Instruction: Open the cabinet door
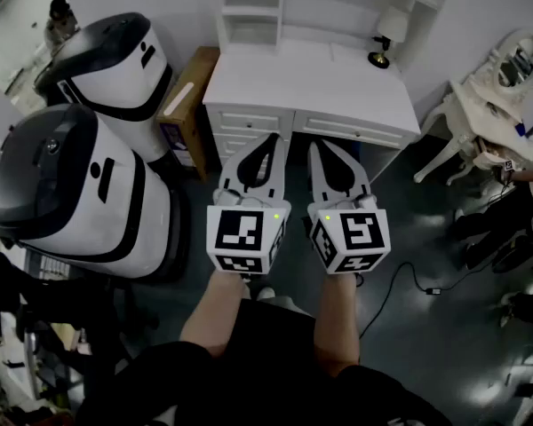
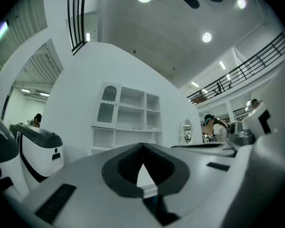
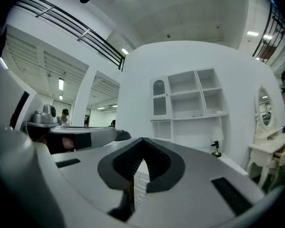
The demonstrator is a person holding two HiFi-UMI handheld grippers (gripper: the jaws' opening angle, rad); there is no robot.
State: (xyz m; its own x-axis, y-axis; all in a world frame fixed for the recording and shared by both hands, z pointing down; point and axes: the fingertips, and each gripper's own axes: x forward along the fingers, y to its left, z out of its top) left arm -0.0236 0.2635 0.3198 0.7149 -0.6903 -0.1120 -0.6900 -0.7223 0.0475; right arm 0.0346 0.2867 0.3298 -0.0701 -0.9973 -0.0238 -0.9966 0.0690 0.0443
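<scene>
A white desk (image 1: 311,82) with a shelf hutch (image 1: 249,7) stands against the wall ahead of me. The hutch's small arched glass cabinet door (image 2: 108,105) (image 3: 158,98) is at its upper left and looks closed. I hold both grippers level and side by side in front of the desk's drawers (image 1: 249,122), apart from them. The left gripper (image 1: 274,138) (image 2: 142,146) is shut, tips meeting with nothing between. The right gripper (image 1: 322,145) (image 3: 143,139) is shut and empty too.
Two large white-and-black machines (image 1: 107,69) (image 1: 71,193) stand left of the desk, with a cardboard box (image 1: 188,105) between them and it. A small lamp (image 1: 382,51) sits on the desk. A white vanity table with a mirror (image 1: 506,78) is at the right; a cable (image 1: 400,282) lies on the floor.
</scene>
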